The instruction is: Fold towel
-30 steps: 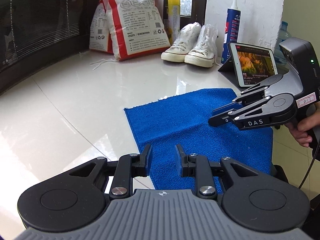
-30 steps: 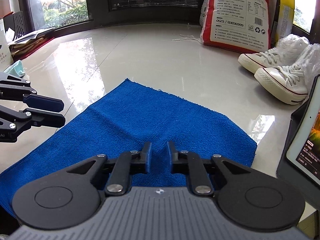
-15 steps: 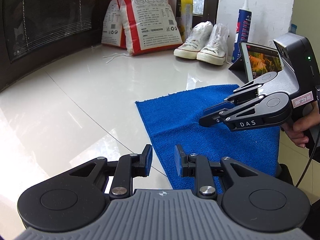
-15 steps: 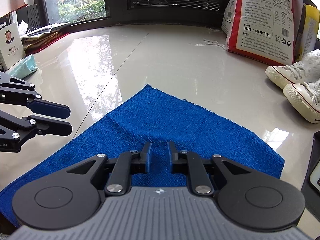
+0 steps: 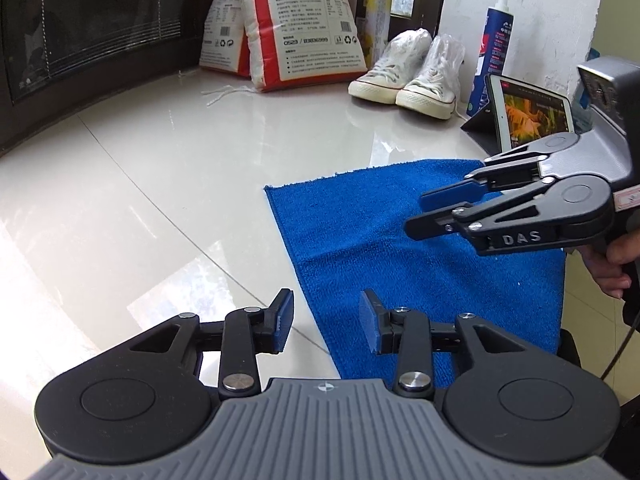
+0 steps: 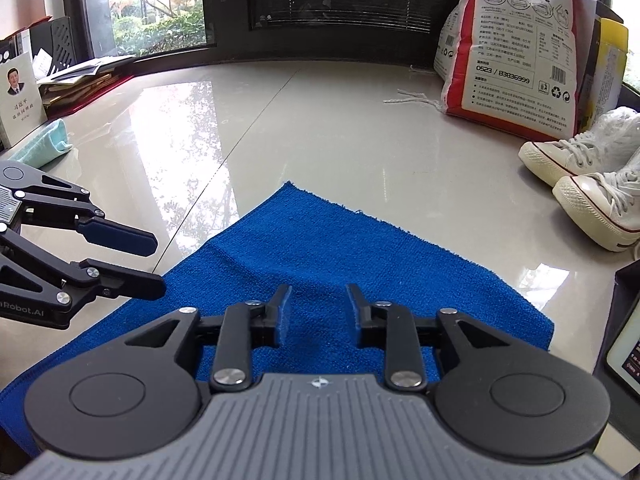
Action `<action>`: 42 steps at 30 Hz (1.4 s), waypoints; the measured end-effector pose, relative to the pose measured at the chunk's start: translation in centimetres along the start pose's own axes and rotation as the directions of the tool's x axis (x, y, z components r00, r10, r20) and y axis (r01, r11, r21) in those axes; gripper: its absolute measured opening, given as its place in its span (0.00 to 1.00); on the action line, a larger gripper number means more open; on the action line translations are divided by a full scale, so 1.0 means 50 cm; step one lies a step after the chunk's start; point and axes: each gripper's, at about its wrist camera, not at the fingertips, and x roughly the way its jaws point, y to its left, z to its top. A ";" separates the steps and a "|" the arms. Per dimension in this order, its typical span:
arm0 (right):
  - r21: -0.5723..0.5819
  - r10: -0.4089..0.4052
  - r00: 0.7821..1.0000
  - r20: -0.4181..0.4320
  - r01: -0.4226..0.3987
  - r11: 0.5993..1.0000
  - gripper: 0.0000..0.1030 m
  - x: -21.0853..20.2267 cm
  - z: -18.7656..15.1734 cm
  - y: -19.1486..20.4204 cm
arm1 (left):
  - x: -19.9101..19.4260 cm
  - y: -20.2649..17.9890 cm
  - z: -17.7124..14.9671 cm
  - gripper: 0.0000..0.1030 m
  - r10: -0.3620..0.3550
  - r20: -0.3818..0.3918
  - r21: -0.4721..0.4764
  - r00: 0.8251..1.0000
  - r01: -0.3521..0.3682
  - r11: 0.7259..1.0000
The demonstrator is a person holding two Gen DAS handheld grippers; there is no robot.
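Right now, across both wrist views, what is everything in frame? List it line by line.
towel: 1, blue, spread flat on the glossy surface, under both grippers
glossy surface: 1, pale cream, bearing everything
printed sacks: 2, white and red, upright at the far edge
sneakers: 1 pair, white, right of the sacks
tube: 1, blue and white, upright by the white wall
tablet: 1, screen lit, propped in a dark stand
yellow box: 1, behind the sacks
folded cloth: 1, pale green, far left
papers and books: a stack, by the window
left gripper: black, open, over the towel's left edge
right gripper: black, open, above the towel
hand: 1, gripping the right gripper's handle
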 end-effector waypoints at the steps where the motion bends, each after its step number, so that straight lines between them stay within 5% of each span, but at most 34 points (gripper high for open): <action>1: 0.002 -0.009 1.000 0.003 0.009 1.000 0.38 -0.004 -0.001 -0.005 | 0.006 0.000 0.006 0.39 0.002 0.004 -0.001 1.000 -0.002 1.000; 14: 0.055 -0.124 0.992 -0.028 0.126 0.990 0.38 -0.016 -0.026 -0.110 | 0.090 0.012 0.079 0.39 0.018 0.005 0.001 1.000 -0.018 1.000; 29: 0.048 -0.128 0.990 -0.057 0.131 0.990 0.38 0.013 -0.017 -0.188 | 0.165 0.038 0.124 0.37 0.004 -0.015 -0.014 1.000 -0.004 1.000; 33: 0.062 -0.111 0.992 -0.055 0.115 0.991 0.39 0.017 -0.015 -0.199 | 0.173 0.023 0.124 0.28 0.035 -0.012 0.031 0.999 -0.034 0.999; 38: 0.072 -0.098 0.994 -0.049 0.101 0.992 0.37 0.017 -0.015 -0.202 | 0.170 0.017 0.121 0.05 0.039 -0.016 0.038 0.999 -0.039 0.999; 42: 0.078 -0.099 0.994 -0.040 0.102 0.992 0.19 0.015 -0.016 -0.201 | 0.165 0.006 0.115 0.01 0.058 -0.011 0.058 0.998 -0.057 0.997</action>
